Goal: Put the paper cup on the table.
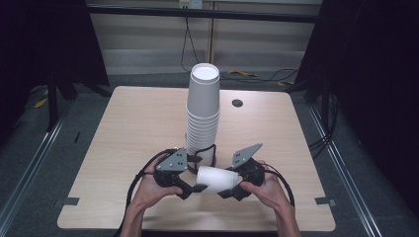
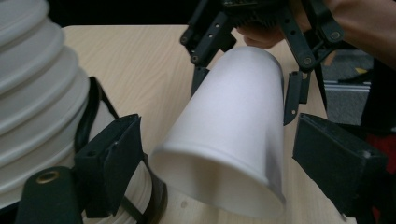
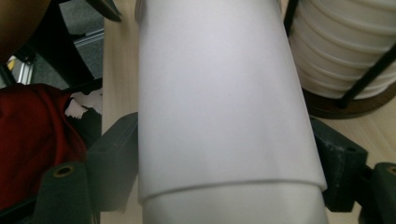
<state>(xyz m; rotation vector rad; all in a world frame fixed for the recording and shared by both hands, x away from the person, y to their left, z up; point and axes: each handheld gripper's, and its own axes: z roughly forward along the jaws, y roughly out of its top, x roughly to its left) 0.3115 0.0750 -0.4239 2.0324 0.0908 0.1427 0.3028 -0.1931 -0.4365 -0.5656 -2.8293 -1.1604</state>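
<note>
A white paper cup [image 1: 216, 178] lies on its side just above the table's front part, between both grippers. My right gripper [image 1: 231, 180] is shut on its narrow end; in the right gripper view the cup [image 3: 224, 107] sits tight between the pads of the right gripper [image 3: 224, 163]. My left gripper [image 1: 196, 174] is at the cup's wide rim. In the left gripper view the rim [image 2: 219, 182] sits between the jaws of the left gripper [image 2: 219, 163], with a gap at the right pad [image 2: 336, 158]. The right gripper [image 2: 247, 91] grips the far end there.
A tall stack of upturned white cups [image 1: 202, 113] stands in a black wire holder [image 1: 210, 150] just behind the grippers, close to my left jaw [image 2: 32, 93]. The wooden table [image 1: 133, 128] has a black grommet hole [image 1: 237, 103]. Red cloth [image 3: 32, 140] lies below the table edge.
</note>
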